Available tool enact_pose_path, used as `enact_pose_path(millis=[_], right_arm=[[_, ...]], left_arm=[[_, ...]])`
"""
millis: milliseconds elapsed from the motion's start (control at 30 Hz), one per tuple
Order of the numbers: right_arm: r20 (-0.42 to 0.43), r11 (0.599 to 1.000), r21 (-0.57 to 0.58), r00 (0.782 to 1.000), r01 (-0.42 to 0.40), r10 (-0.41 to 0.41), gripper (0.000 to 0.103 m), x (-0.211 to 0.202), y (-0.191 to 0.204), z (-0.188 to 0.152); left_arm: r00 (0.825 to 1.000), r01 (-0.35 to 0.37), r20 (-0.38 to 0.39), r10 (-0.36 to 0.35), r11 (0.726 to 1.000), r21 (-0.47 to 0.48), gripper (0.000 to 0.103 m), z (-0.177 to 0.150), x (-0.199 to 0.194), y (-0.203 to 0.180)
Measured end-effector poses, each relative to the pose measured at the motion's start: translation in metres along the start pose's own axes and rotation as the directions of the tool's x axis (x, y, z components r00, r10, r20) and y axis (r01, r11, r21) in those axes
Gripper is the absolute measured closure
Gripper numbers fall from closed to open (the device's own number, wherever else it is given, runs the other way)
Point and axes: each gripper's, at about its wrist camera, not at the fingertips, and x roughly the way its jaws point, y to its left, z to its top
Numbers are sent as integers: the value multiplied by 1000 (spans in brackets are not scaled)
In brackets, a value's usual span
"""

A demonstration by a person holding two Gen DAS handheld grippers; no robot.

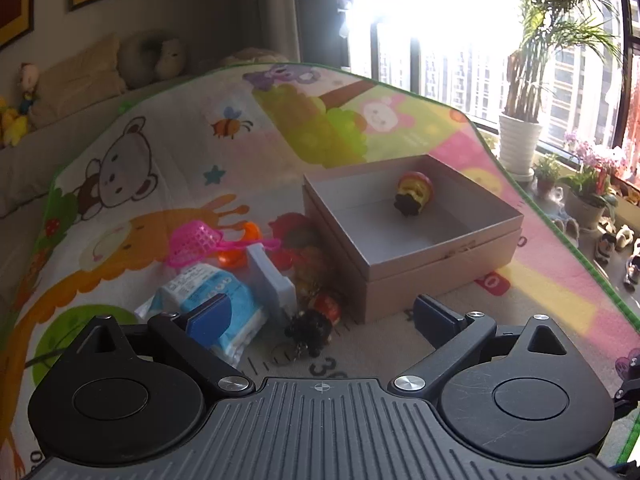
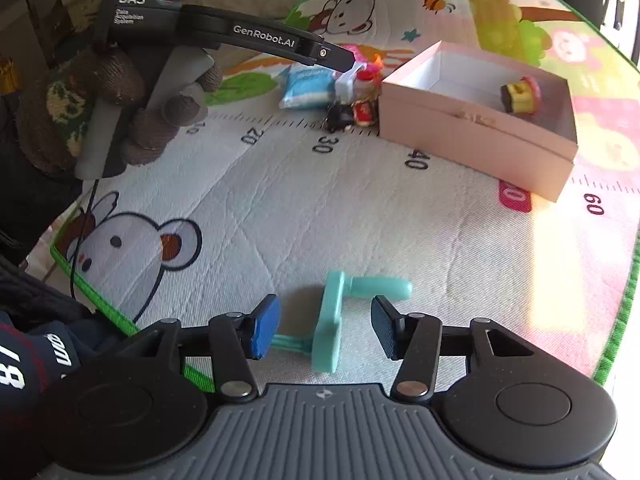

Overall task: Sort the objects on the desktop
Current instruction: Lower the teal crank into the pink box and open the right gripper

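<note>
Left gripper (image 1: 320, 320): jaws wide, holding nothing, above the small black and red toy (image 1: 316, 322) beside the box
Right gripper (image 2: 325, 330): jaws wide, straddling the teal plastic piece (image 2: 332, 320) lying on the play mat (image 2: 360, 220)
Pink box (image 1: 424, 268): open, a red and yellow toy (image 1: 414, 193) inside
Clutter left of box: tissue pack (image 1: 212, 300), pink net scoop (image 1: 196, 242)

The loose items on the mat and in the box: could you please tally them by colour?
Pink scoop: 1
Orange toy: 1
Blue-white: 2, packet, block
Red-black toys: 2, by box, in box
Teal toy: 1
Total: 7
</note>
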Motion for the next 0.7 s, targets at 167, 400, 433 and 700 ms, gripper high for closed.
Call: enact_pose_path(millis=[167, 400, 433, 700], right_arm=[[5, 997, -46, 998, 67, -67, 92, 19, 5, 10], [117, 993, -15, 986, 121, -119, 92, 7, -16, 51], [169, 990, 0, 975, 143, -141, 92, -7, -22, 62], [320, 944, 87, 888, 318, -329, 90, -20, -84, 165]], left_arm=[[998, -3, -58, -2, 997, -73, 2, -34, -8, 10], [998, -27, -65, 18, 991, -129, 2, -48, -13, 25], [997, -34, -68, 25, 990, -137, 2, -49, -13, 28], [997, -17, -82, 4, 988, -155, 2, -54, 0, 30]])
